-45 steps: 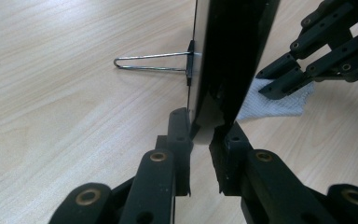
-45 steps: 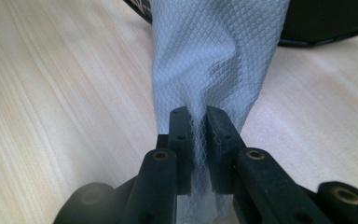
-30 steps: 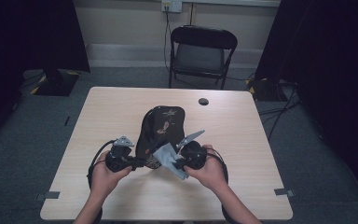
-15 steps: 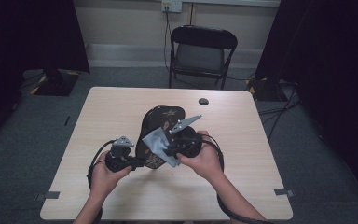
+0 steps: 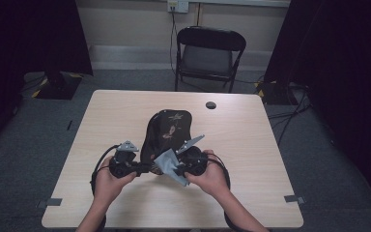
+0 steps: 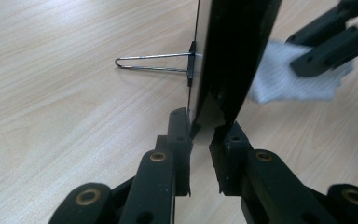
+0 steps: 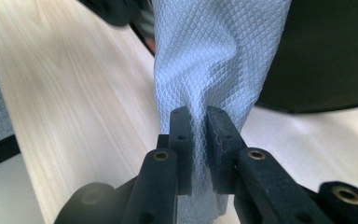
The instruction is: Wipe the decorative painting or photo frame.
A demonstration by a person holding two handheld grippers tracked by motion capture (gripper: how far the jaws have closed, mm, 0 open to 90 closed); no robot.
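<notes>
The table (image 5: pixel 251 159) is pale, light-brown wood grain with fine streaks. The board (image 5: pixel 166 133) on it is black and glossy, with small reddish and pale printed figures on its face; its wire stand (image 6: pixel 151 63) is silvery metal. The cloth (image 7: pixel 214 60) is pale blue-grey with a fine diamond weave. Both the left tool (image 6: pixel 200 135) and the right tool (image 7: pixel 198 126) are matt black with brass-coloured rivets. The chair (image 5: pixel 210 53) is black, the floor grey.
</notes>
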